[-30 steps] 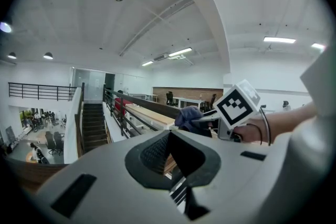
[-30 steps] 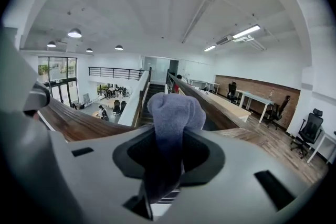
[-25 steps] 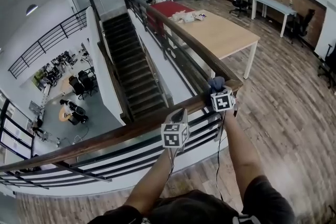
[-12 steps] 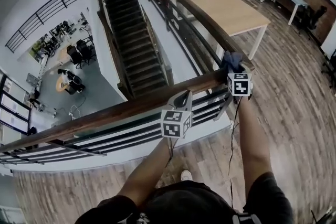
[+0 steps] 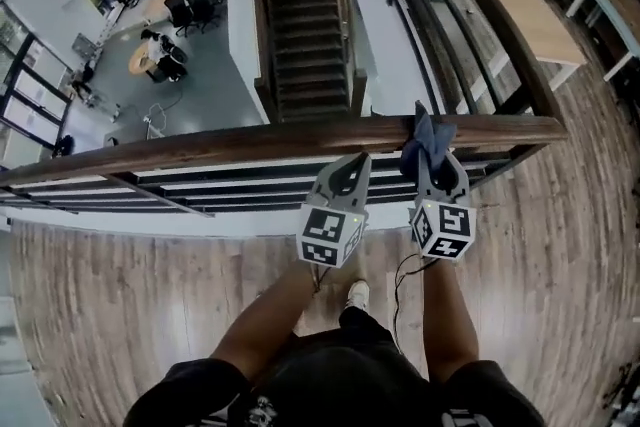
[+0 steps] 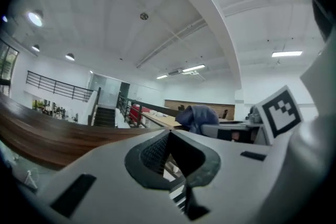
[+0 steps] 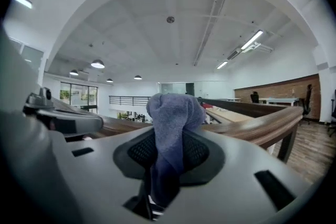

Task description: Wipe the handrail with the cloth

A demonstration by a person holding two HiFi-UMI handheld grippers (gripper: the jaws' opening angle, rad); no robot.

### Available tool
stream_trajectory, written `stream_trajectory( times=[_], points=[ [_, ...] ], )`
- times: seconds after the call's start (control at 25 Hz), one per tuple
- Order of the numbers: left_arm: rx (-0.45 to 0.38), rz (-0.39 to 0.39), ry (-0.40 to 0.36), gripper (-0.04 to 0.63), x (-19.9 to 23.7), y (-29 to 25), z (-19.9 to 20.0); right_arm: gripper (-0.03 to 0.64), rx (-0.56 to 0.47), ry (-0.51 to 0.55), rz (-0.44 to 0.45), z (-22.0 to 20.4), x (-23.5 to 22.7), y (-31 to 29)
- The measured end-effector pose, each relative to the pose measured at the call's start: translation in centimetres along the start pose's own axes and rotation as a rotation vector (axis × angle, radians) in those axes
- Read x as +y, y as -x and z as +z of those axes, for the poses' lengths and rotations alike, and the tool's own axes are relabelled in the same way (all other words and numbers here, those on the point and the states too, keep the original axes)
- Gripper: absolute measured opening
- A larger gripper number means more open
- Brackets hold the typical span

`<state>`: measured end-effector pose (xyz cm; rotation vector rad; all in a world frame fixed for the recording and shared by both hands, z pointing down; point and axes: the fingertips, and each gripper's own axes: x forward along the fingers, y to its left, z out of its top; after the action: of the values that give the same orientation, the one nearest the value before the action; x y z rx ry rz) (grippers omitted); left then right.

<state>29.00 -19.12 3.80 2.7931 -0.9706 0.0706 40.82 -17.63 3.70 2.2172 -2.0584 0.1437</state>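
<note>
A dark wooden handrail (image 5: pixel 200 148) runs across the head view, over black metal bars. A blue-grey cloth (image 5: pixel 428 137) lies bunched against its near side, right of the middle. My right gripper (image 5: pixel 430 158) is shut on the cloth, and in the right gripper view the cloth (image 7: pixel 176 118) sticks up between the jaws with the handrail (image 7: pixel 252 126) just beyond. My left gripper (image 5: pixel 355 165) is shut and empty, its tip just below the rail, a little left of the cloth. In the left gripper view the handrail (image 6: pixel 52 139) passes on the left and the cloth (image 6: pixel 202 115) shows to the right.
Beyond the rail is a drop to a staircase (image 5: pixel 305 5) and a lower floor with desks and chairs (image 5: pixel 160 25). A second rail (image 5: pixel 500 25) leads away from the corner at the right, with a long table (image 5: pixel 535 15) behind it. I stand on wood flooring (image 5: pixel 110 315).
My right gripper has slid the cloth left along the rail, away from the corner and closer to the left gripper. The head view has tilted further down.
</note>
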Motion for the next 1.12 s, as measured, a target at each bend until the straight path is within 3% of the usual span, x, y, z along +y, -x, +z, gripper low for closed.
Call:
stream_trajectory(
  times=[0.24,0.6,0.84,1.12],
  points=[
    [0.038,0.209,0.058,-0.002,15.1,12.5,-4.3,0.107,-0.035,0.076,0.213,-3.2,21.8,-0.4],
    [0.115,0.533,0.161,-0.002,36.5,32.6,-12.8,0.107,0.119,0.071,0.502,-12.6,50.0,-5.7],
    [0.146,0.657,0.150,-0.002,48.4,43.1,-15.5,0.107,0.165,0.076,0.587,-15.9,66.3,-11.0],
    [0.155,0.710,0.092,-0.002,58.7,48.4,-16.5,0.107,0.207,0.087,0.599,-17.2,78.7,-17.6]
  ],
)
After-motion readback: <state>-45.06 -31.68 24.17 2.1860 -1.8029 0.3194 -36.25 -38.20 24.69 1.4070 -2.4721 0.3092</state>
